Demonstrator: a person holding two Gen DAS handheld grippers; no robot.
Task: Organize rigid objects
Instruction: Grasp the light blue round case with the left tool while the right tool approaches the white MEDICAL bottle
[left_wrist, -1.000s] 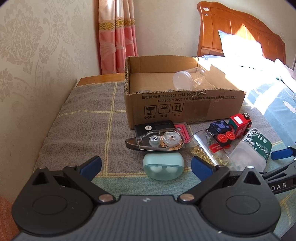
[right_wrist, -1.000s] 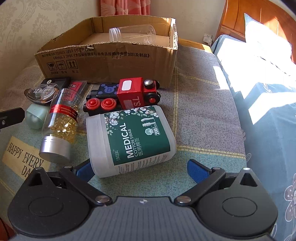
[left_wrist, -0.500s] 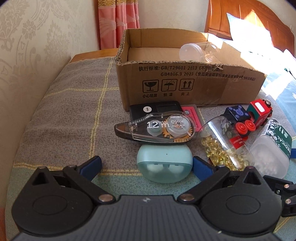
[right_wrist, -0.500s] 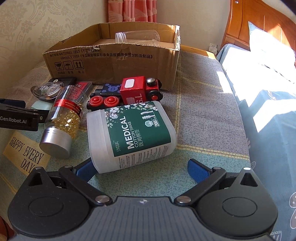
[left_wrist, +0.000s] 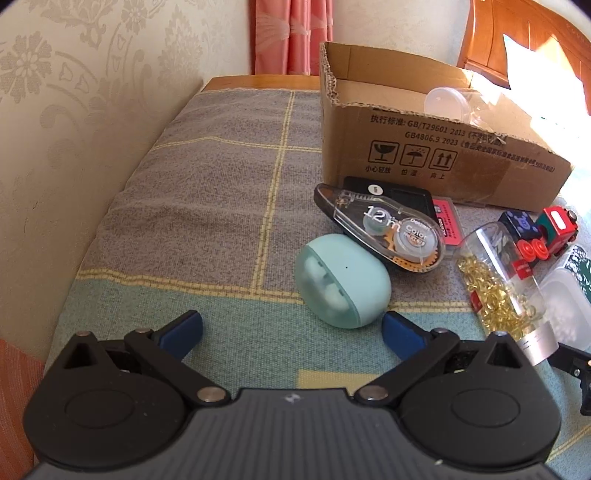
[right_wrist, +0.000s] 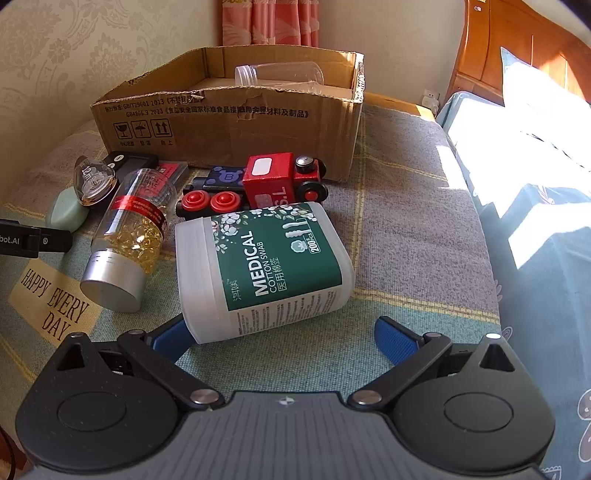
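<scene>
The left gripper (left_wrist: 291, 330) is held low over the blanket-covered counter (left_wrist: 207, 192), its blue-padded fingers (left_wrist: 183, 328) spread wide apart with nothing between them. A mint-green earbud case (left_wrist: 343, 280) is seen just ahead of the right-hand finger, not touched by it. The right gripper (right_wrist: 282, 338) is likewise held low and level, its fingers (right_wrist: 393, 341) apart; the near corner of a white cotton swab box (right_wrist: 266, 269) lies on its side just in front of the left-hand finger, which is partly hidden behind it, so contact cannot be told.

Behind the earbud case a clear correction tape dispenser (left_wrist: 384, 229) is laid across a black flat device (left_wrist: 406, 195) and a pink card (left_wrist: 447, 221). A clear capsule bottle (right_wrist: 129, 236) with a silver cap lies on its side between the dispenser and the swab box. A red and black toy train (right_wrist: 258, 184) stands just behind the swab box, close against the open cardboard box (right_wrist: 229, 122). Inside the cardboard box a clear plastic jar (right_wrist: 279, 75) is seen lying on its side.

The counter is covered by a grey and green checked blanket with a yellow patch reading "HAPPY EVERY DAY" (right_wrist: 51, 299). A patterned beige wall (left_wrist: 85, 110) runs along the left, a pink curtain (left_wrist: 291, 37) hangs behind, and a bed (right_wrist: 528, 206) with a wooden headboard (right_wrist: 517, 48) stands to the right in strong sunlight.
</scene>
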